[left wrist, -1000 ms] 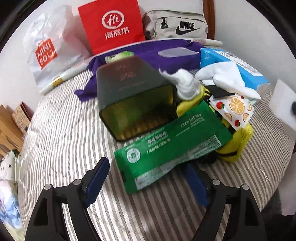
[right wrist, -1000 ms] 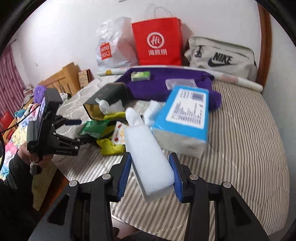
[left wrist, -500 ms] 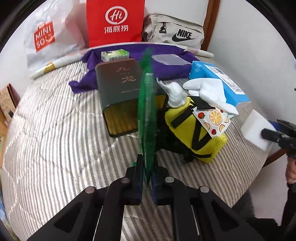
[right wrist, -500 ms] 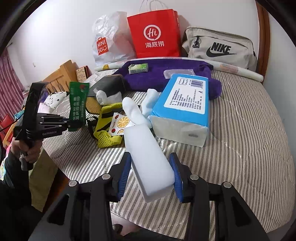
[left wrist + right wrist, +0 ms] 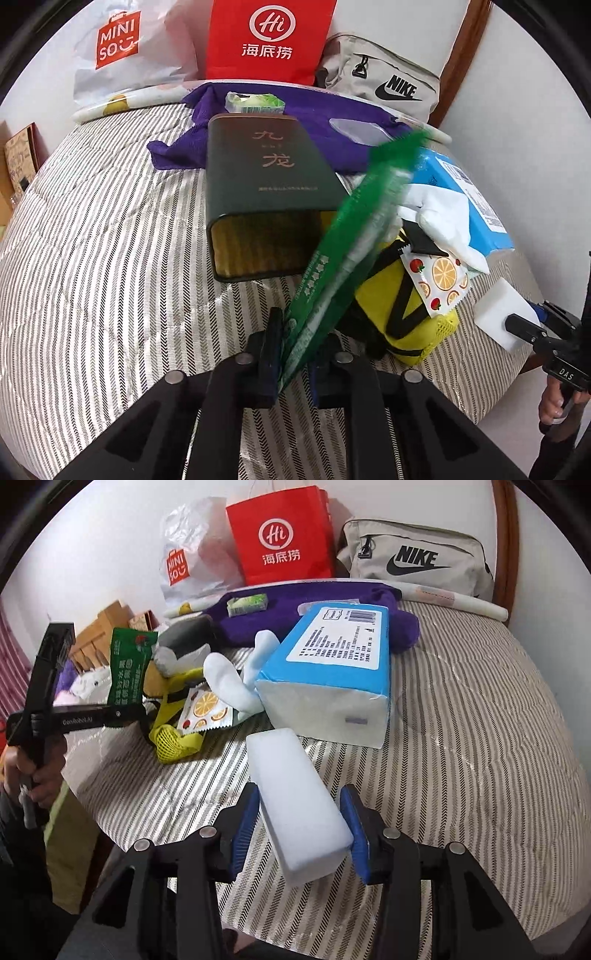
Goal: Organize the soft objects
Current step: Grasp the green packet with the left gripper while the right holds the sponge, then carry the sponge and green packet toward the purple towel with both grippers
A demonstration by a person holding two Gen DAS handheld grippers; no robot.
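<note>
At my eleven o'clock a crinkled white plastic bag (image 5: 125, 55) reads "MINISO"; at twelve a glossy red paper bag (image 5: 269, 40) shows "Hi"; at one a beige fabric pouch (image 5: 388, 85) says "NIKE".

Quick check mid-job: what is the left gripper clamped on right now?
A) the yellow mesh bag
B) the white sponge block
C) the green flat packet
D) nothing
C: the left gripper has its jaws pinched shut on the lower end of the green flat packet, which sticks up from them above the striped bed.
</note>
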